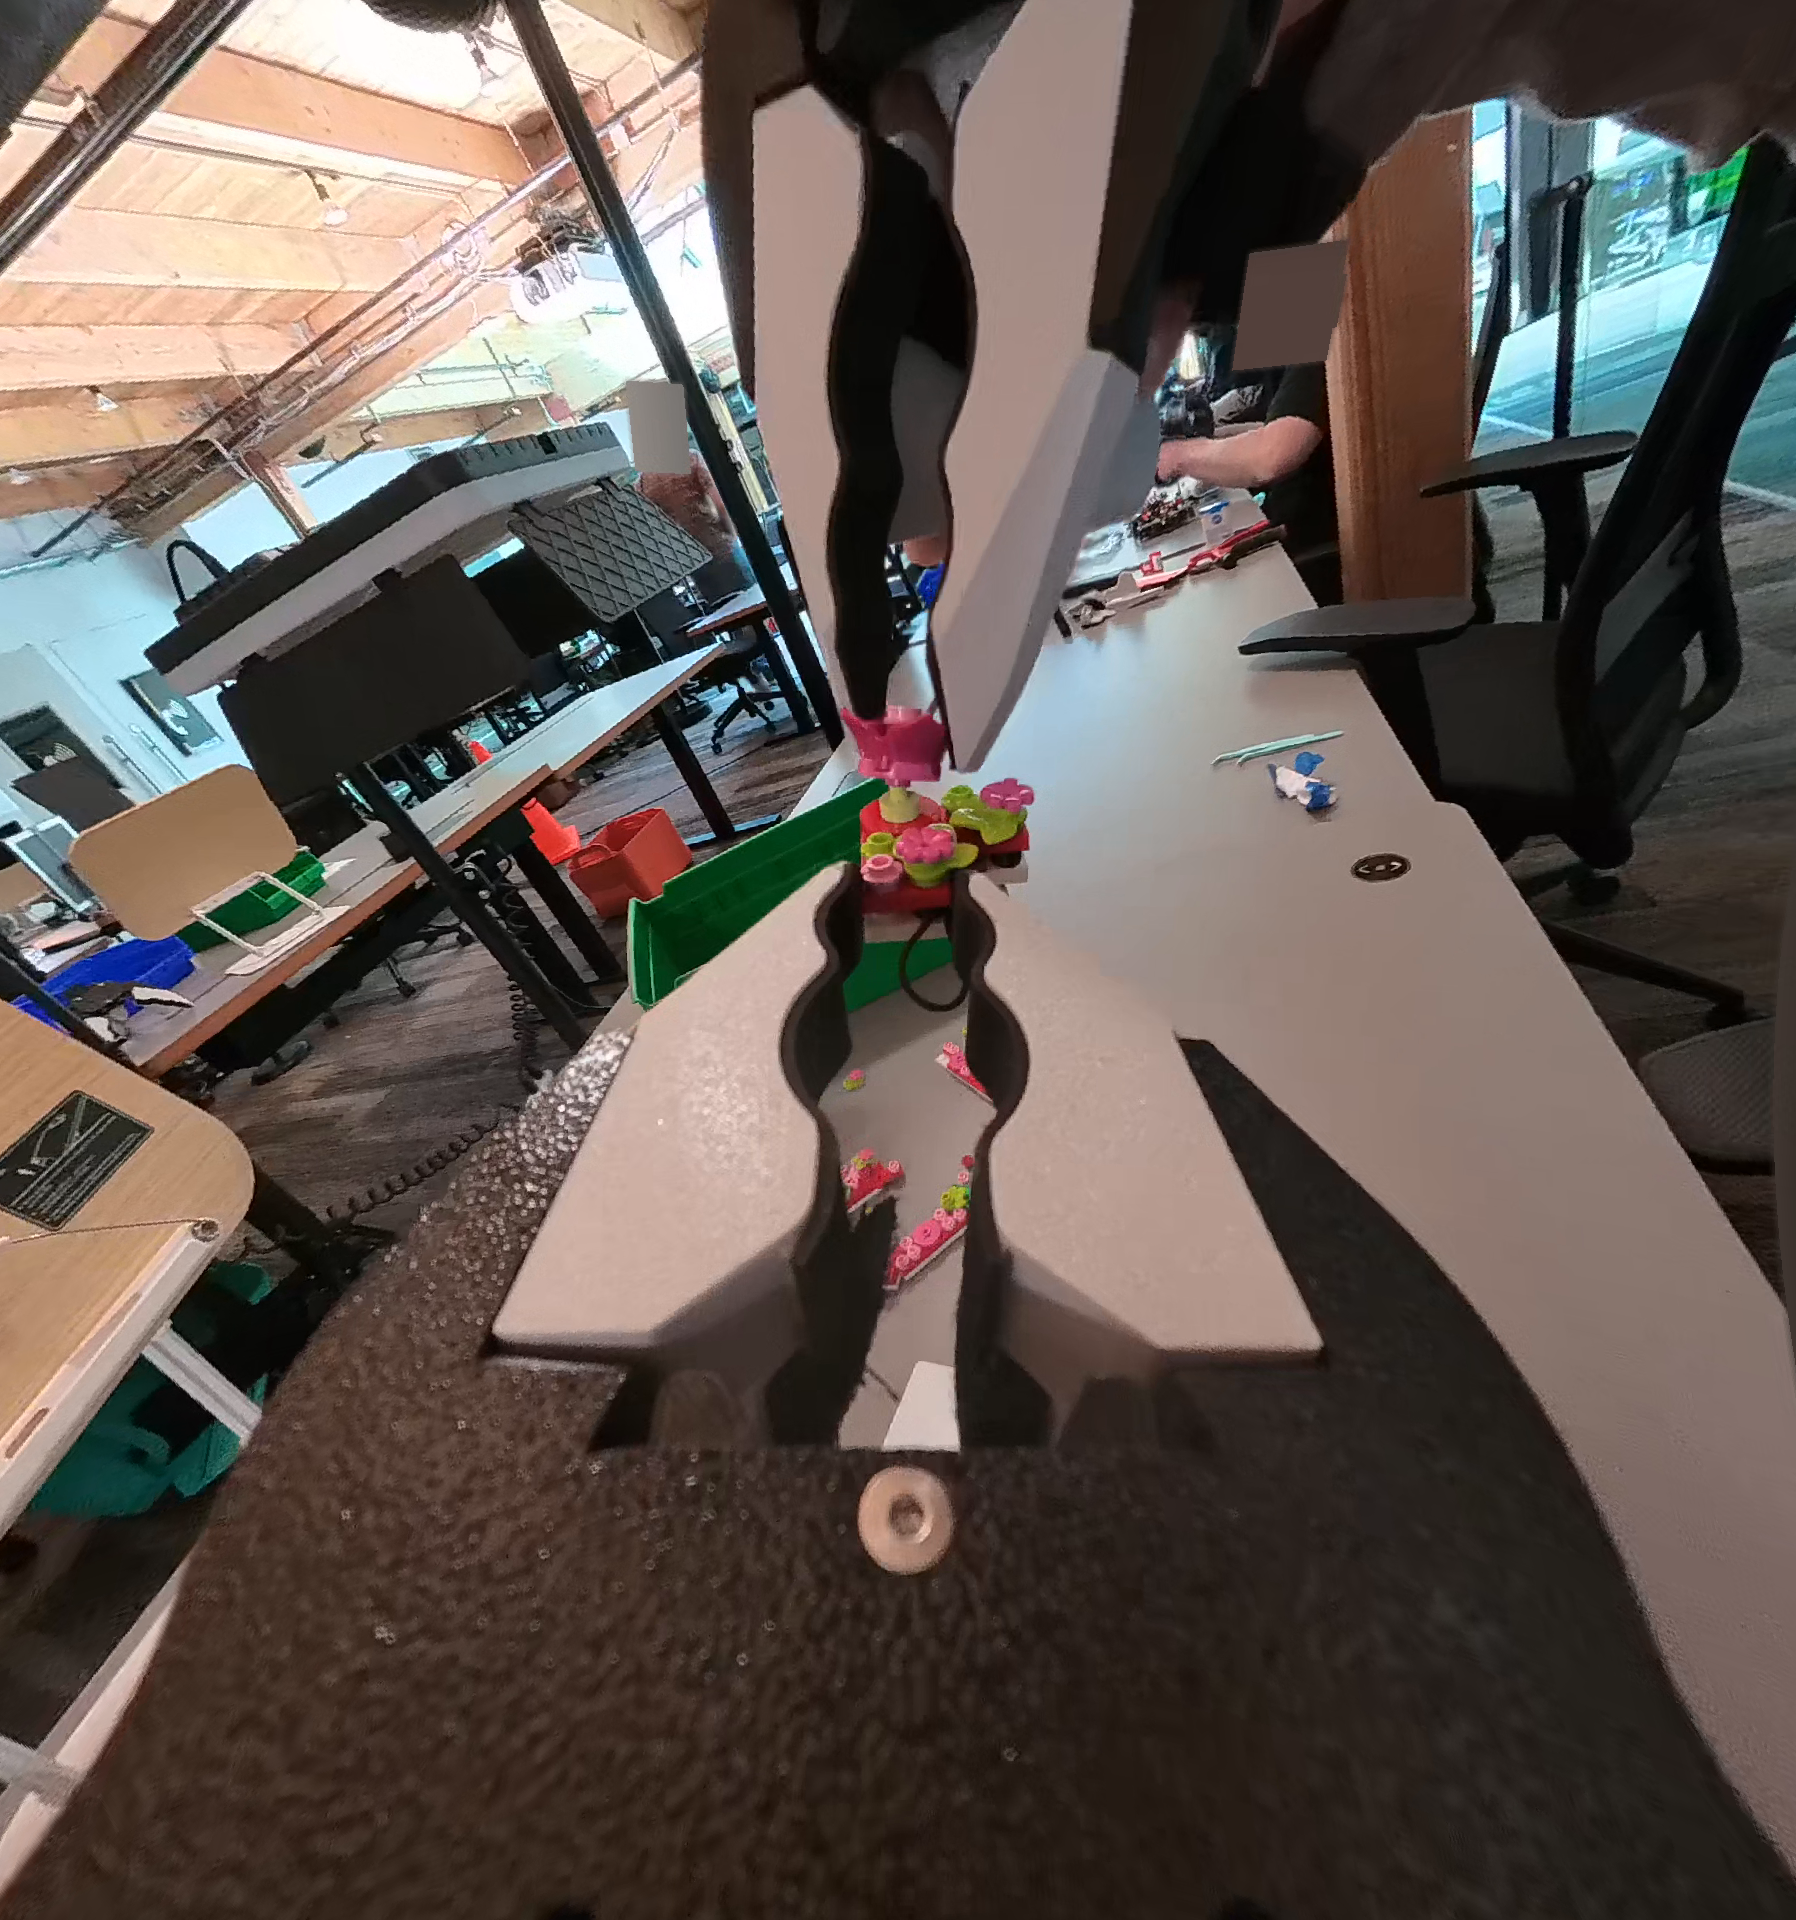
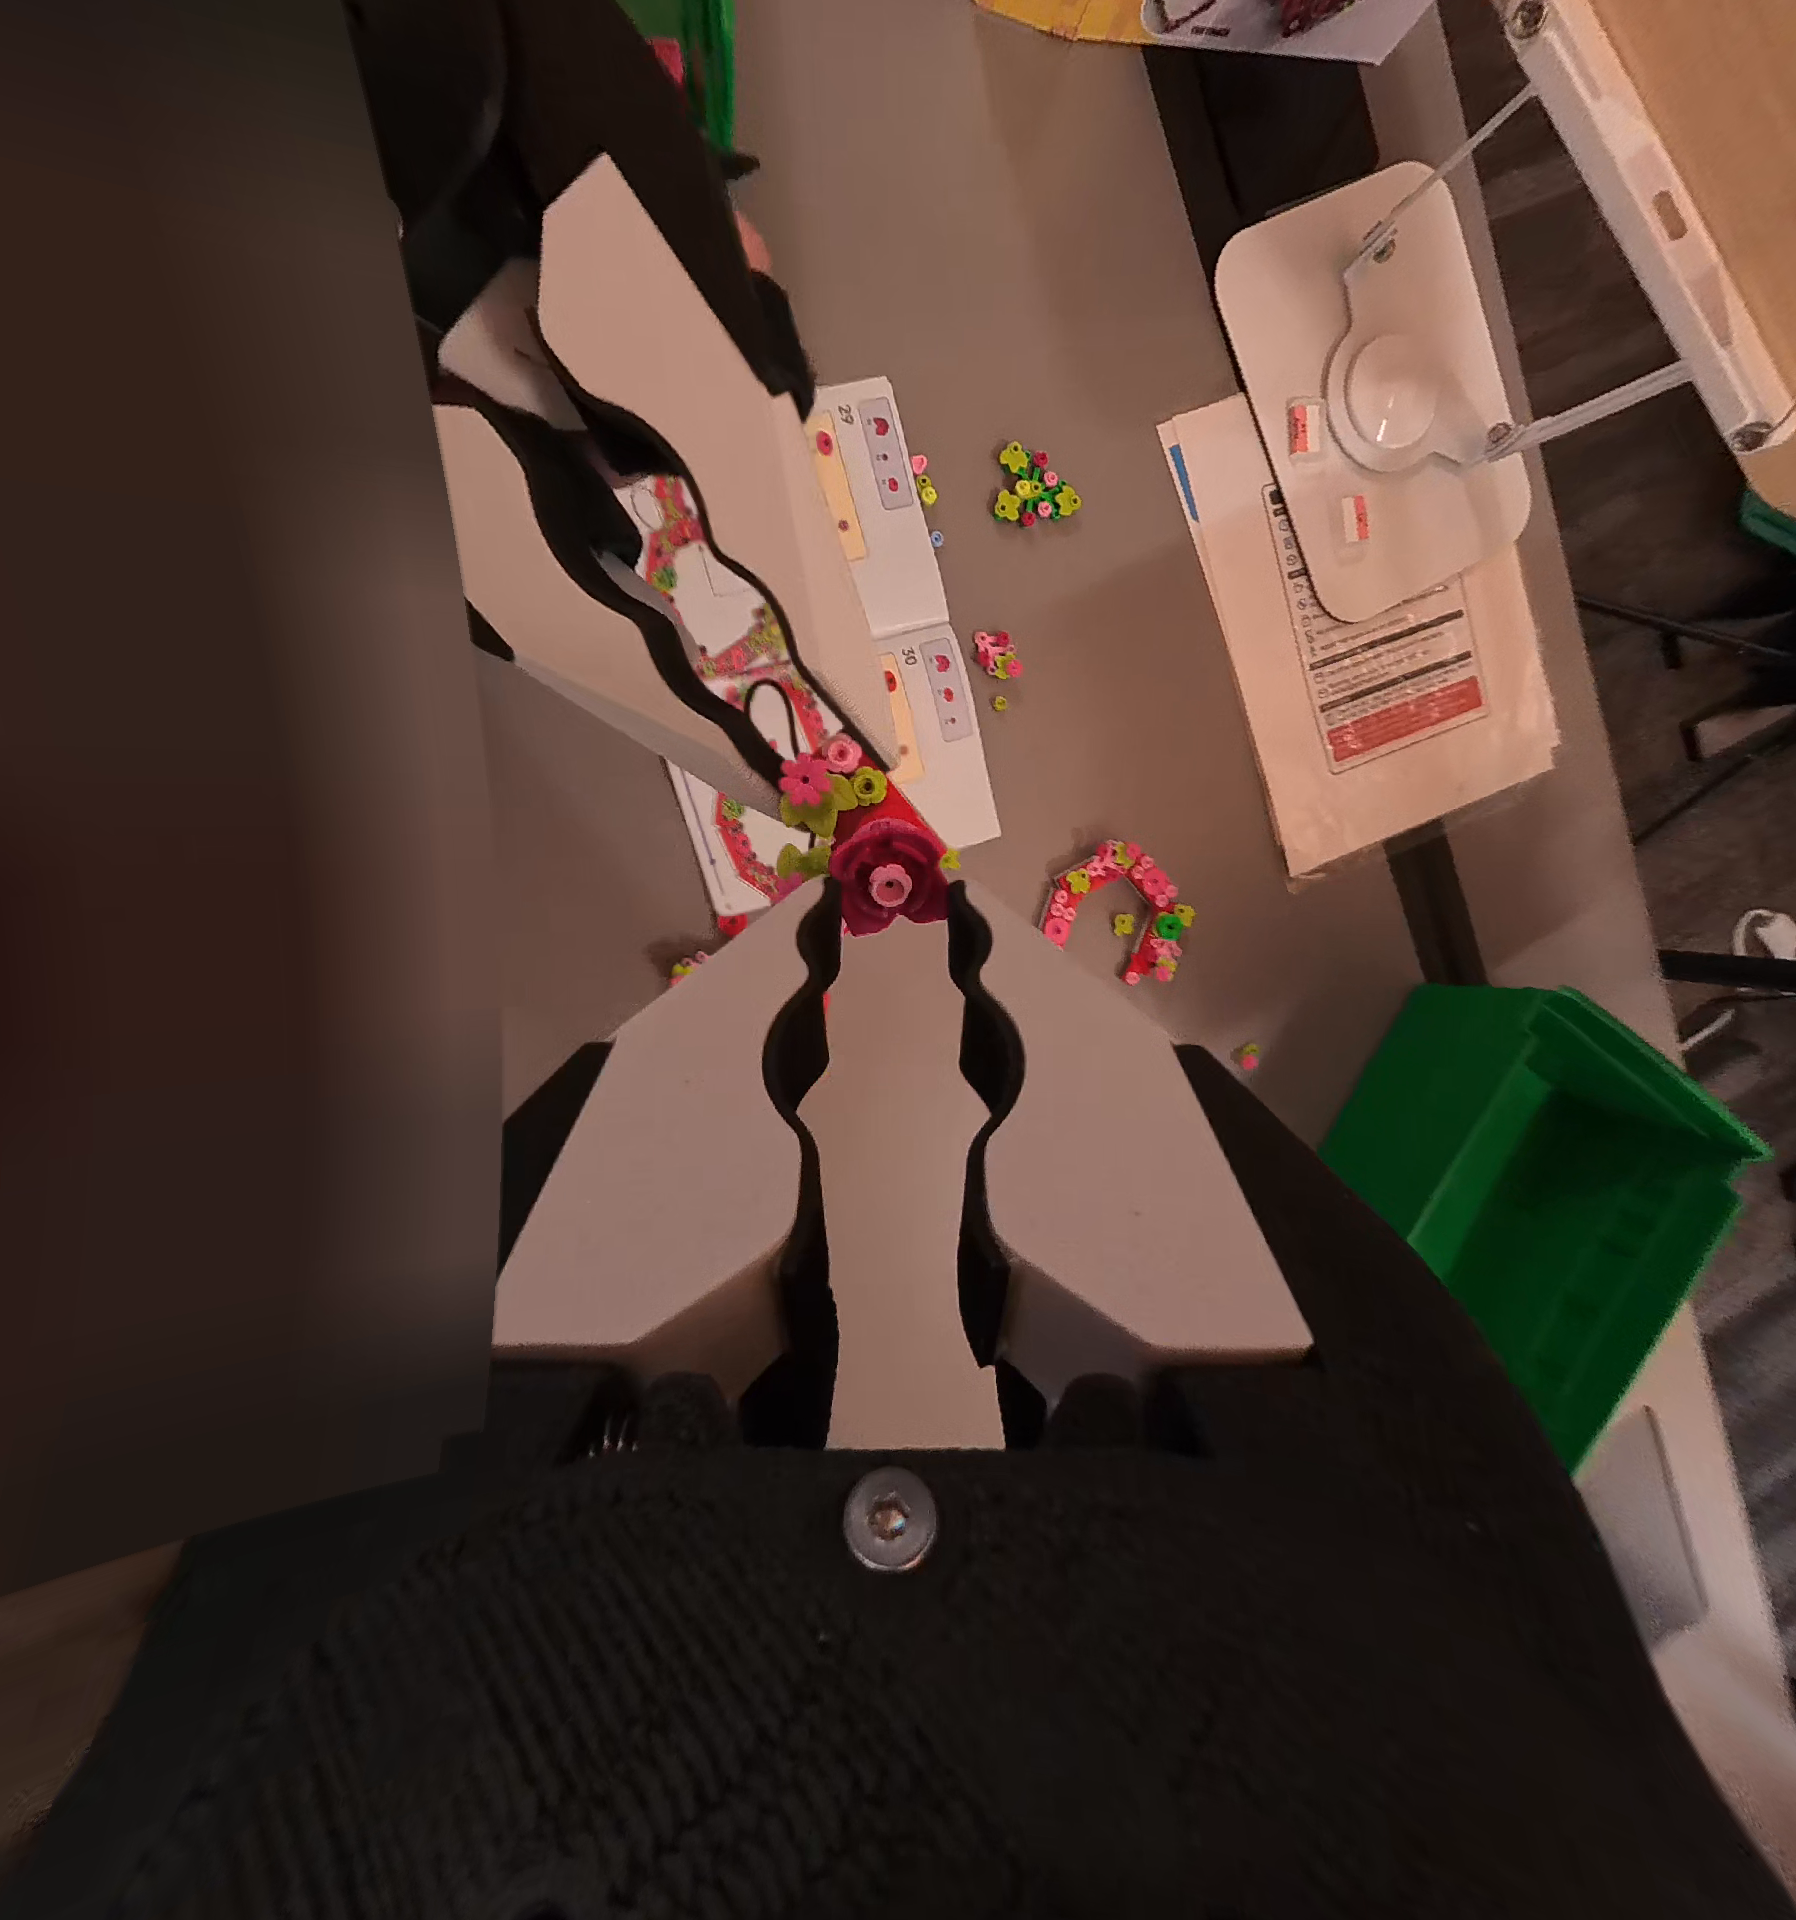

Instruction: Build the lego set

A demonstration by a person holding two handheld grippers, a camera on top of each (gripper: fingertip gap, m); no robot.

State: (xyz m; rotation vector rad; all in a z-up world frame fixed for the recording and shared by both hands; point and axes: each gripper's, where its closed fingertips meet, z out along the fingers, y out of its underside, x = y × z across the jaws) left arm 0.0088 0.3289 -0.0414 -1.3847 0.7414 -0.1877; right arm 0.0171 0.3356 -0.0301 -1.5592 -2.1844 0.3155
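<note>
Grey desk (image 2: 1060, 312) is being worked over: the flower model (image 1: 925, 852) is being pinched by the left gripper (image 1: 909, 899), while a magenta rose (image 2: 889, 878) is being pinched and pressed on by the right gripper (image 2: 889, 904). Off-centre pressure is likely risking a slip or popped pieces.

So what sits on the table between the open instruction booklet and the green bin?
In the right wrist view, a curved pink flower-studded lego section lies on the table between the booklet and the green bin.
</note>
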